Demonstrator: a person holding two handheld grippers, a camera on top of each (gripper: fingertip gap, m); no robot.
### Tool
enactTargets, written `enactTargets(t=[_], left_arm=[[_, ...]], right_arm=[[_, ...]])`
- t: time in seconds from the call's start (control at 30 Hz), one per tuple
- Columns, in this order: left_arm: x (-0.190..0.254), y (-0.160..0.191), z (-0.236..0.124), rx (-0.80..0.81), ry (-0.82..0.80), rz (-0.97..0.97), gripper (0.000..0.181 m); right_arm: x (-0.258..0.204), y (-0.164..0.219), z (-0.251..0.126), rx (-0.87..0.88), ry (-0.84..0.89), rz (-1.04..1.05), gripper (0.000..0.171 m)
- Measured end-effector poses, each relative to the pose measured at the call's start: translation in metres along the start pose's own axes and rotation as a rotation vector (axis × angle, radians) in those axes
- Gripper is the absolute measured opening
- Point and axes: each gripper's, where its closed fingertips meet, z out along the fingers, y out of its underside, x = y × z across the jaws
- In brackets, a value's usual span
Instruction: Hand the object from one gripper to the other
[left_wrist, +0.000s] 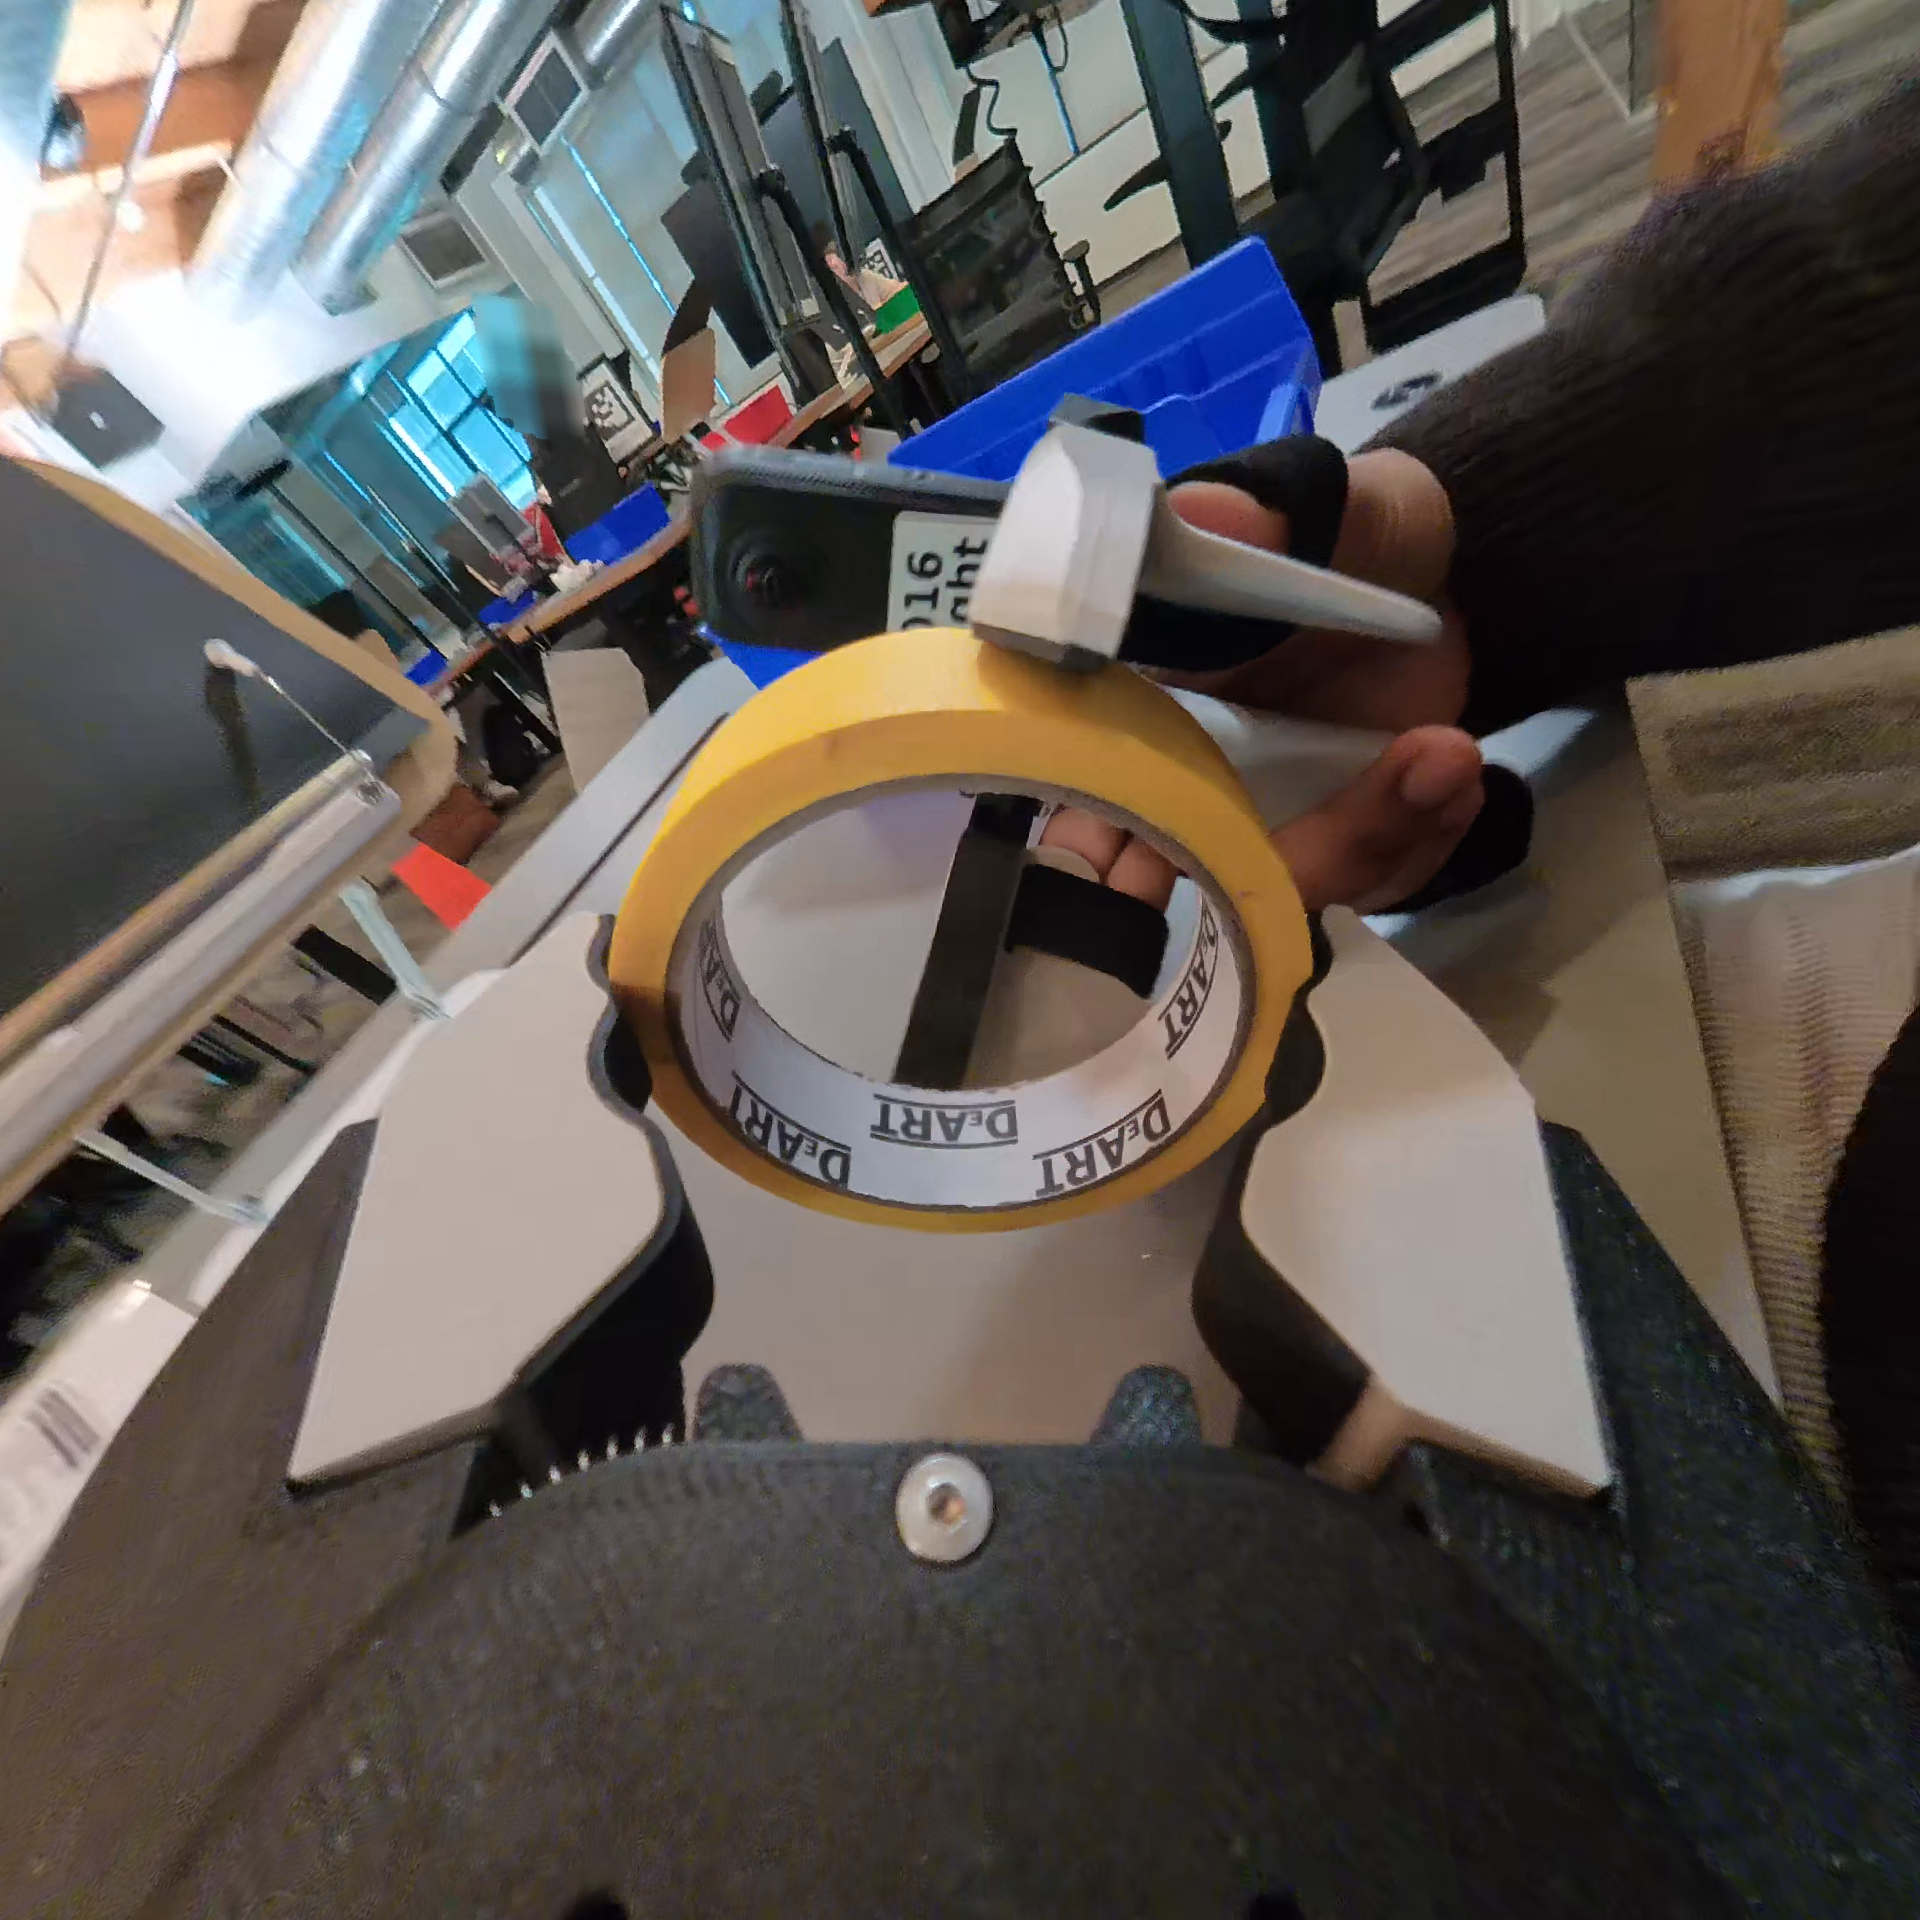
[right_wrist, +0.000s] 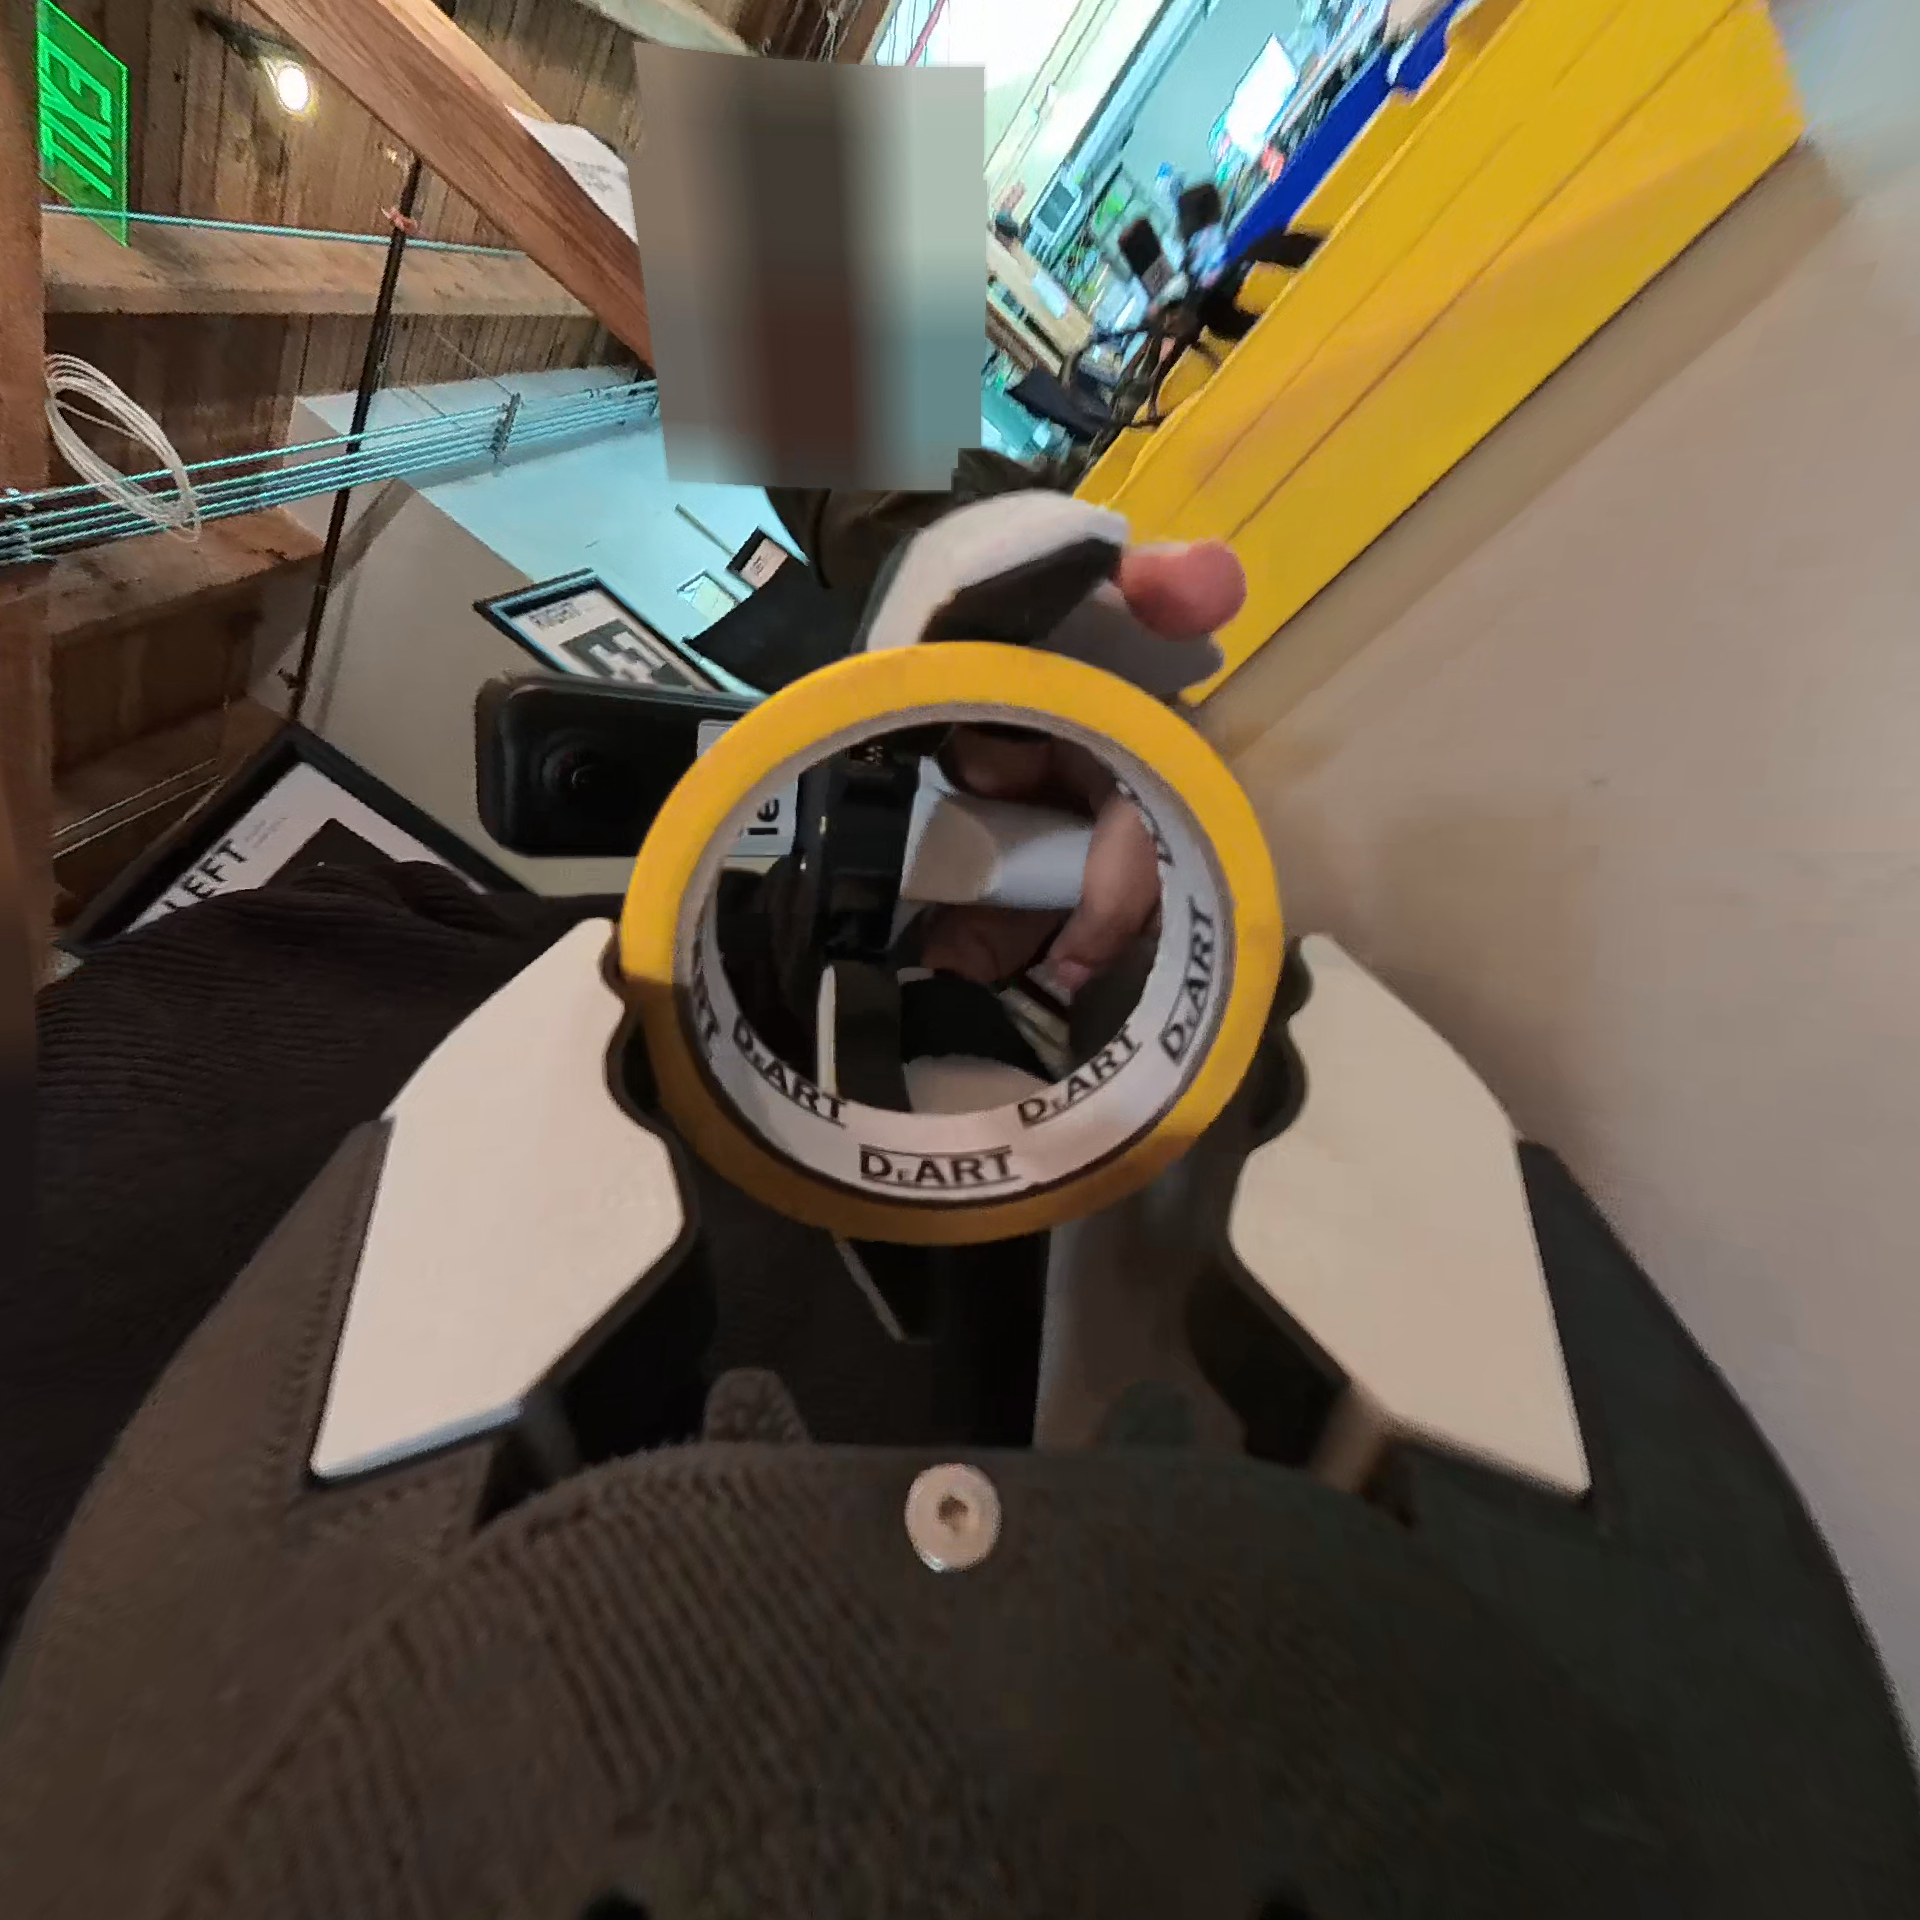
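Both grippers, left (left_wrist: 956, 1023) and right (right_wrist: 951, 1023), have their jaws pinching 1 yellow tape roll (left_wrist: 961, 935) on opposite rims, seemingly mid-handover so neither lets it drop, above a pale desk (right_wrist: 1610, 935) with blue bin (left_wrist: 1143, 364) in an open office.

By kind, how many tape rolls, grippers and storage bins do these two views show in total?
Yellow masking-tape roll: 1
Two-finger grippers, left gripper and right gripper: 2
Plastic storage bins, blue bin and yellow bin: 2
Total: 5
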Motion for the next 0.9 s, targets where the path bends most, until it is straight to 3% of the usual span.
enactTargets(t=[0.13,0.3,0.47,0.63,0.77,0.83,0.9], left_arm=[[-0.013,0.0,-0.003,0.028,0.014,-0.199,0.12],[-0.034,-0.003,-0.01,0.136,0.097,-0.664,0.121],[-0.063,-0.004,-0.022,0.362,0.147,-1.179,0.12],[-0.069,-0.007,-0.024,0.525,0.189,-1.44,0.12],[-0.073,0.0,-0.025,0.691,0.128,-1.697,0.119],[-0.071,0.006,-0.023,0.715,0.09,-1.751,0.119],[-0.07,0.004,-0.023,0.722,0.082,-1.742,0.119]], right_arm=[[0.005,-0.019,-0.017,0.087,0.066,-0.101,0.115],[0.007,-0.046,-0.036,0.215,0.206,-0.336,0.114],[0.011,-0.045,-0.032,0.139,0.461,-0.774,0.115],[0.012,-0.041,-0.019,0.061,0.665,-1.104,0.114],[0.01,-0.045,-0.016,0.061,0.808,-1.229,0.086],[0.006,-0.04,-0.012,0.037,0.814,-1.278,0.067],[0.005,-0.036,-0.008,0.012,0.831,-1.325,0.058]])
